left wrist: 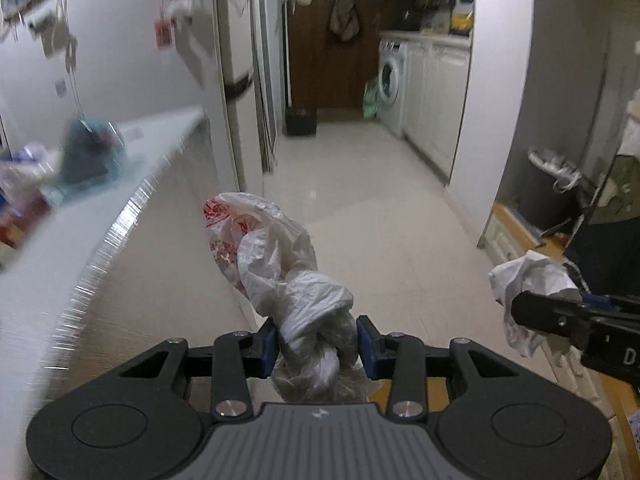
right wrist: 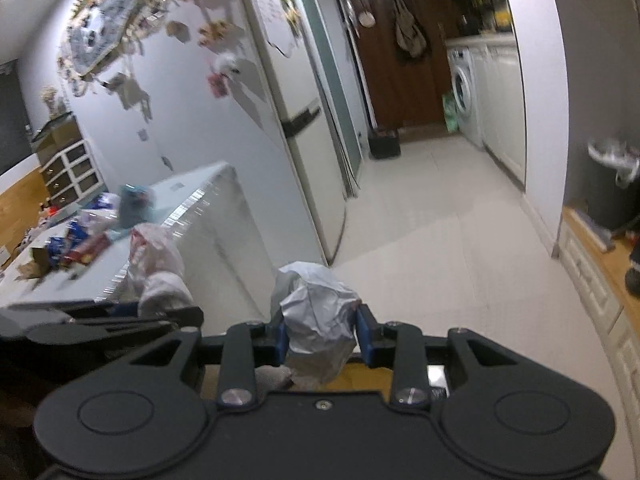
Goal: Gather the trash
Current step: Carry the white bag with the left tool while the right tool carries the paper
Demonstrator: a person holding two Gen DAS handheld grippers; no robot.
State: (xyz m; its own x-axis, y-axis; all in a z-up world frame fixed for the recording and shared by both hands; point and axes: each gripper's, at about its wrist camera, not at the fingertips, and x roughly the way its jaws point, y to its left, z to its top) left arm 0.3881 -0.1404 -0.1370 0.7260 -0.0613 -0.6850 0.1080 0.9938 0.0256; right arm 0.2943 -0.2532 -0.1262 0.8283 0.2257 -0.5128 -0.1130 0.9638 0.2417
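Carrying 2 pieces of trash down the hall, 1 per gripper, toward a bin.

Left gripper [left wrist: 316, 340] pinches the knotted neck of a red-printed bag [left wrist: 256, 248], probably so the loose top stands clear of the pads; right gripper [right wrist: 320, 338] is clamped on crumpled white plastic [right wrist: 316, 308], held up off the floor [left wrist: 360, 184], side by side with the left. Left to right around them: cluttered counter [left wrist: 80, 248] with more wrappers close on the left, fridge [right wrist: 296, 128], black bin [left wrist: 301, 121] at the far end, washer [left wrist: 390, 80], lined gray bin [right wrist: 610, 188] near right. Floor path looks open; the counter edge and the right wall corner [right wrist: 548, 120] are the likely snags.
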